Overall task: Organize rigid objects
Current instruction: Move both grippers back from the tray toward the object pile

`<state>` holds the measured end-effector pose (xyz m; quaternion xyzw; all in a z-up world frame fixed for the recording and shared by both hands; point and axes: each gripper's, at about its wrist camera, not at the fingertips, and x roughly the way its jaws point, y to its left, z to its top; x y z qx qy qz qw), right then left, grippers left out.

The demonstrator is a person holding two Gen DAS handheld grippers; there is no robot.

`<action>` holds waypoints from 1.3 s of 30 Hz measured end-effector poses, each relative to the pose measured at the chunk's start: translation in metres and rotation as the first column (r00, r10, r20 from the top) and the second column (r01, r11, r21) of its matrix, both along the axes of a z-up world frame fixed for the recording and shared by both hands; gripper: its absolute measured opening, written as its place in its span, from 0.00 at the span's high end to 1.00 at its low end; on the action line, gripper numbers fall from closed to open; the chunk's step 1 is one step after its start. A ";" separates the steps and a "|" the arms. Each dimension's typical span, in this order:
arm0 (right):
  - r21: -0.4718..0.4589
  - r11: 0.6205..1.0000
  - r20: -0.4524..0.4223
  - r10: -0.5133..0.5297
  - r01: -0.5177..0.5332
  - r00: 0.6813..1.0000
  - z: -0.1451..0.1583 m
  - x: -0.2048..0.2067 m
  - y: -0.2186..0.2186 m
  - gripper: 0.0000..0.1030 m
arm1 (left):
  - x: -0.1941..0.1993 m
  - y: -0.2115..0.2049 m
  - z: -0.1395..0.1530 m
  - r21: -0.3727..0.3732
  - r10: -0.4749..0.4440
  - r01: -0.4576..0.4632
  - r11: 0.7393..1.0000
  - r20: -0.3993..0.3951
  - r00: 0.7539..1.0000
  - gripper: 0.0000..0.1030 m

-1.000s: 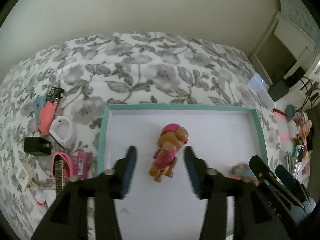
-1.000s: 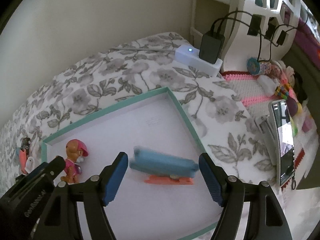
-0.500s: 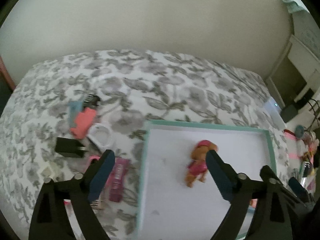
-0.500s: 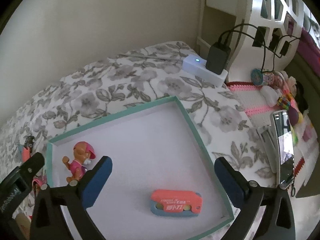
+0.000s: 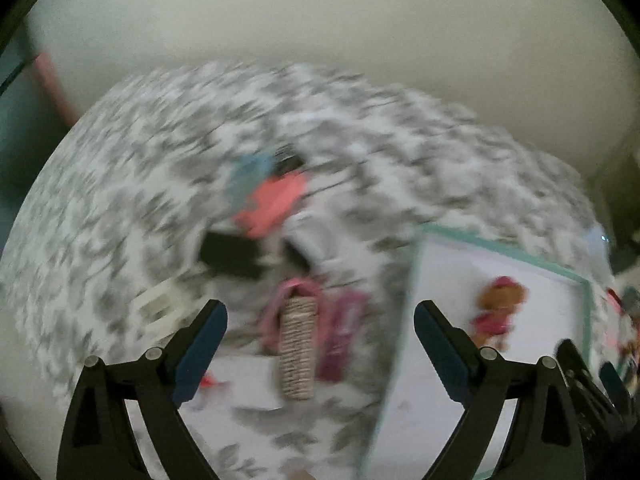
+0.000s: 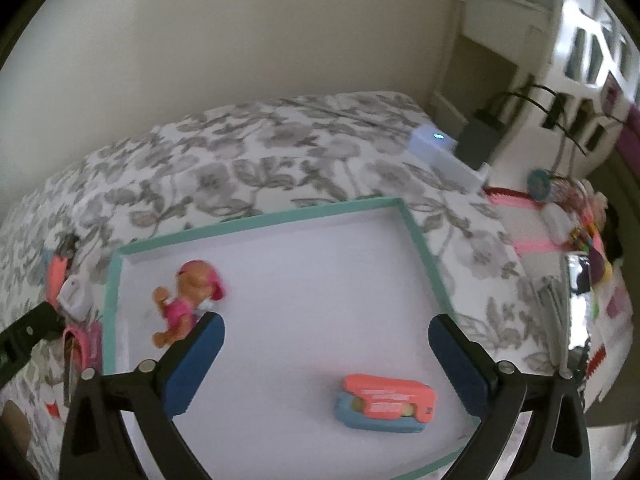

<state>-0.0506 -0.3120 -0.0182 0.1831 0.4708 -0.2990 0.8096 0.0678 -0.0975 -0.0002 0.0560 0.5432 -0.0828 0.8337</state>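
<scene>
Loose pile: small hard things lie on the floral bedspread [image 5: 132,184], left of the teal-rimmed tray [image 6: 420,236]: a black block [image 5: 230,254], a coral-and-blue piece [image 5: 272,200] and a woven-banded pink item [image 5: 298,344].
Left claw [image 5: 320,344]: wide open, holding nothing, hovering over the pink item.
Handling: the pile looks light and stiff, likely plastic; the banded item seems best pinched across its narrow width, mid-length, since its pink loop may slip.
Puppy figure [image 6: 188,300]: lies in the tray near its left rim, rounded and easily rolled.
Coral-and-blue toy [image 6: 384,402]: flat in the tray's near right part.
Right claw [image 6: 326,360]: wide open and empty above the tray.
Left view only: the pile in full, though badly blurred.
Right view only: a sharp tray interior, plus a white box with a blue light [image 6: 434,146] off the bed's far corner.
</scene>
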 end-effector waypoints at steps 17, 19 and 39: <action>0.096 0.952 0.088 0.283 -0.291 0.955 0.012 0.056 0.109 0.00 | 0.028 0.112 0.020 0.000 0.209 -0.210 0.978 0.037 0.977 0.08; 0.097 0.945 0.090 0.304 -0.312 0.949 0.014 0.059 0.118 0.00 | 0.029 0.122 0.022 -0.003 0.230 -0.230 0.973 0.039 0.972 0.08; 0.191 0.854 0.092 0.475 -0.483 0.875 -0.008 0.090 0.180 0.00 | 0.050 0.161 -0.032 -0.025 0.276 -0.283 0.959 -0.140 0.951 0.08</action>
